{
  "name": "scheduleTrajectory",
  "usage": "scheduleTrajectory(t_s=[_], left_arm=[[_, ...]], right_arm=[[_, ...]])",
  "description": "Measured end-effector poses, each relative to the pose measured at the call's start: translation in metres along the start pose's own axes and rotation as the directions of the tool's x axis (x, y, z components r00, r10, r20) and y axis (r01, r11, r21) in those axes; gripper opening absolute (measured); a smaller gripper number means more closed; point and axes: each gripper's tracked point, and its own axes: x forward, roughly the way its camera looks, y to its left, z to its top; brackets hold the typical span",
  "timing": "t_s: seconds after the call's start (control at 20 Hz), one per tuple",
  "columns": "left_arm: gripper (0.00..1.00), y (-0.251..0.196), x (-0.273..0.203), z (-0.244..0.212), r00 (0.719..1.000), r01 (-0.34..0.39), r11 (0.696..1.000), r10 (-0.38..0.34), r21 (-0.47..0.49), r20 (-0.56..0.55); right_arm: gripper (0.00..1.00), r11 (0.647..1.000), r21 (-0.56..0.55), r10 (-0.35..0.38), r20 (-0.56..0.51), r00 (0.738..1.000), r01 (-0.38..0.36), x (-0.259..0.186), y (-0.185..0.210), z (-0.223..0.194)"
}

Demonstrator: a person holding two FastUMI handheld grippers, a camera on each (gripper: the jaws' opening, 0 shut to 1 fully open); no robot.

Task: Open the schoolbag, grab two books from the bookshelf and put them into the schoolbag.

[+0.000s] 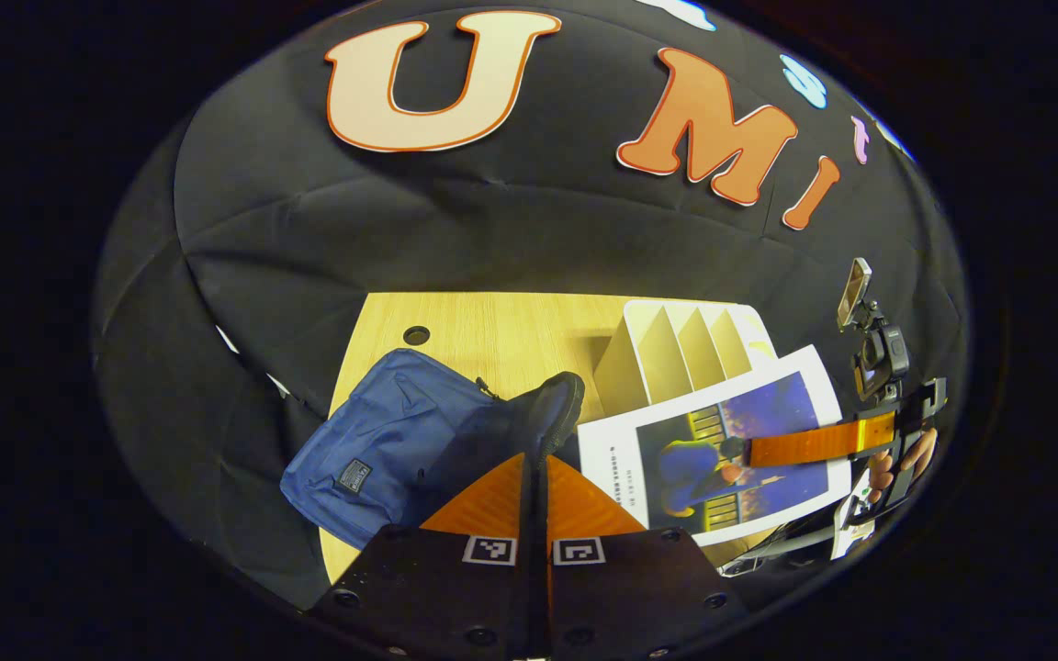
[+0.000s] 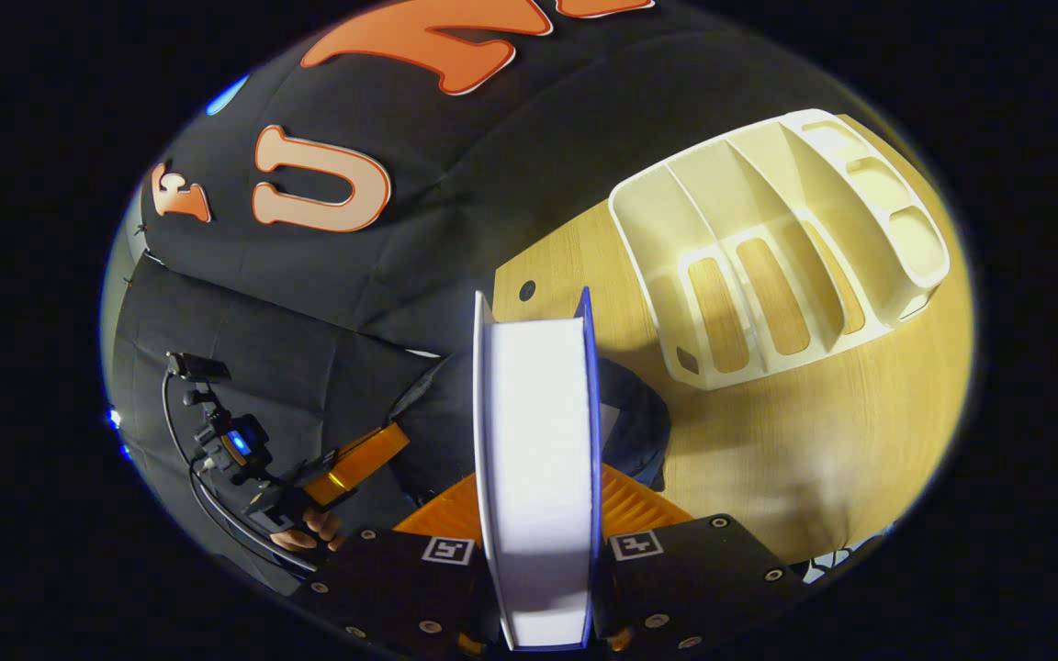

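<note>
Lying at lower left of the left gripper view on the wooden table (image 1: 492, 330): blue schoolbag (image 1: 382, 441), mouth gaping. At bottom centre, left gripper (image 1: 535, 468) pressing fingers together on nothing. Standing right of centre, white bookshelf (image 1: 676, 353). Hovering at lower right, book (image 1: 722, 441), cover showing. In the right gripper view, right gripper (image 2: 536, 500) pinching that book edge-on at bottom centre.

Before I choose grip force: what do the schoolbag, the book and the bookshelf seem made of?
Schoolbag: blue woven fabric, matte, with soft creases. Book: paper pages inside a thin glossy printed cover. Bookshelf: cream, smooth moulded dividers, probably plastic.
</note>
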Motion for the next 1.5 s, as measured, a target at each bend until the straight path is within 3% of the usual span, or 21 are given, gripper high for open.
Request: scheduleTrajectory(t_s=[0.2,0.35,0.7,1.1,1.5], left_arm=[[0.0,0.0,0.002,0.0,1.0,0.007,1.0,-0.007,0.009,-0.011],[0.0,0.0,0.003,0.004,1.0,0.014,1.0,-0.013,0.022,-0.012],[0.0,-0.006,0.004,0.001,0.999,0.04,0.998,-0.039,0.044,-0.032],[0.0,-0.009,0.007,-0.003,0.997,0.062,0.997,-0.06,0.044,-0.046],[0.0,-0.02,0.01,-0.005,0.995,0.081,0.996,-0.078,0.046,-0.062]], right_arm=[[0.39,0.996,0.078,0.036,0.008,0.999,-0.036,0.033,0.016,-0.023],[0.39,0.992,0.129,0.019,-0.003,1.0,-0.019,0.065,0.015,-0.04],[0.39,0.947,0.318,0.037,0.051,0.998,-0.052,0.112,0.023,-0.05],[0.39,0.939,0.343,0.014,0.082,0.997,-0.042,0.175,0.028,-0.051],[0.4,0.915,0.385,0.083,0.115,0.99,-0.122,0.21,0.034,-0.049]])
